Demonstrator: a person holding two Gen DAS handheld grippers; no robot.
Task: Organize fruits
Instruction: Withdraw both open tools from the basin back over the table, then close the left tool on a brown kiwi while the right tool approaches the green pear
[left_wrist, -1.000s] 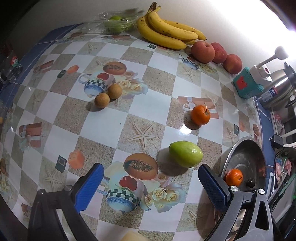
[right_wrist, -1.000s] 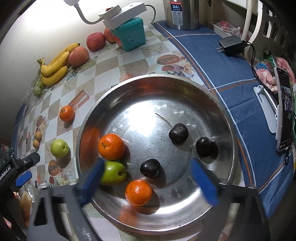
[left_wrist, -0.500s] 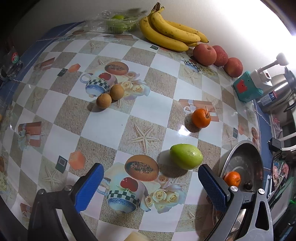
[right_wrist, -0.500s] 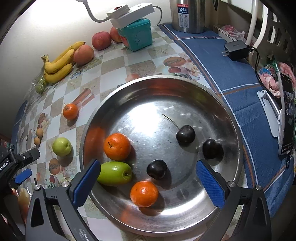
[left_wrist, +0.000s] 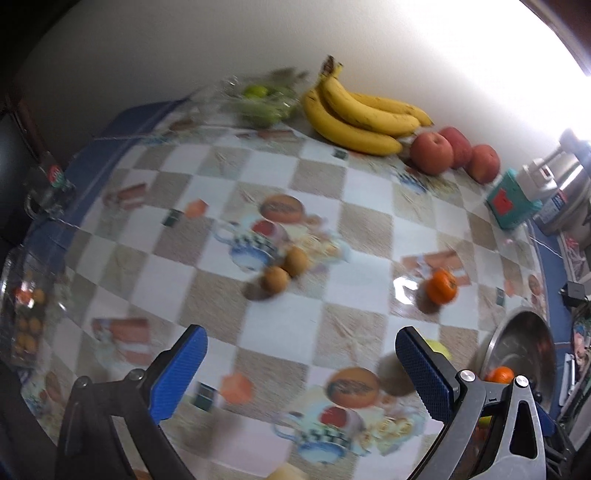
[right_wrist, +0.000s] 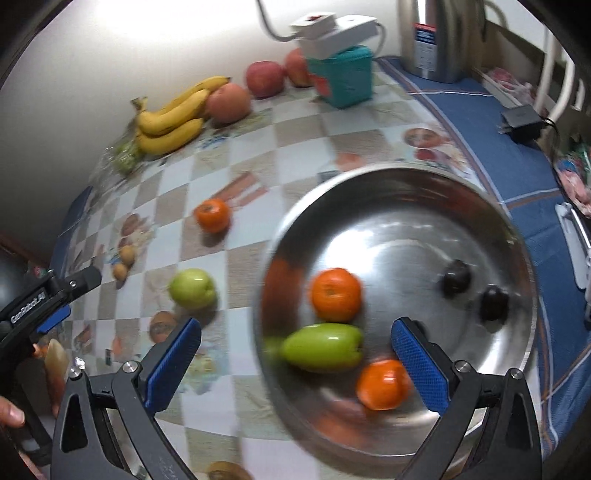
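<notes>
While both views smear with motion, the left gripper (left_wrist: 301, 354) has swung to its left: the green fruit (left_wrist: 437, 347) that sat between its fingers a moment ago now peeks out just behind the right-hand blue pad, and the two small brown fruits (left_wrist: 286, 271) lie ahead of the gap instead. Its jaws stand wide apart with nothing between them. The right gripper (right_wrist: 295, 354) has also slid left, so the steel bowl (right_wrist: 480, 206) sits off to the right of its view and the checkered tablecloth (right_wrist: 243, 258) fills more of it; its jaws are likewise spread and empty.

In the bowl lie two oranges (right_wrist: 335, 294), a green pear-shaped fruit (right_wrist: 322, 347) and two dark plums (right_wrist: 457, 277). On the cloth outside it remain the green fruit, one loose orange (right_wrist: 212, 220), the brown pair, and bananas (left_wrist: 362, 114) and apples (left_wrist: 432, 153) by the wall.

Judging from this, the left gripper may be turning toward the brown fruits rather than the nearer green one; either way, sorting is partway done.
</notes>
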